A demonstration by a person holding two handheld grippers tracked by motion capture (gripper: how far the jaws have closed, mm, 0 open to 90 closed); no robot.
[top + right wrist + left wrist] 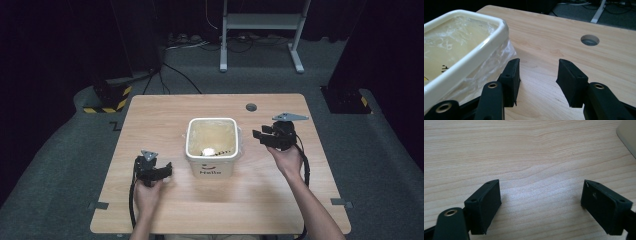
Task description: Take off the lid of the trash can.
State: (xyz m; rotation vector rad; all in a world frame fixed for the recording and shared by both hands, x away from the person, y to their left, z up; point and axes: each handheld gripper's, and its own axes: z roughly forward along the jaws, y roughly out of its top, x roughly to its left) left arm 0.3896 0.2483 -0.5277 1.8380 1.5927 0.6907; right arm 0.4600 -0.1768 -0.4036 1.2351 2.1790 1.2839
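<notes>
While my right gripper point(537, 80) stood with its jaws half apart and nothing between them, it hung just beside the bin point(469, 60), near the plastic liner point(499, 62) spilling over the rim. My left gripper point(540, 202) had its jaws wide and bare over the table point(524, 150), a little way off the bin's other side. I judged the dropping-in done: a small white lump point(208, 151) already lay at the bottom of the bin, and only the liner seemed left to deal with. That lump showed from the high view; my right gripper view caught the liner's crinkles and a round hole point(590, 40) in the tabletop close up.
</notes>
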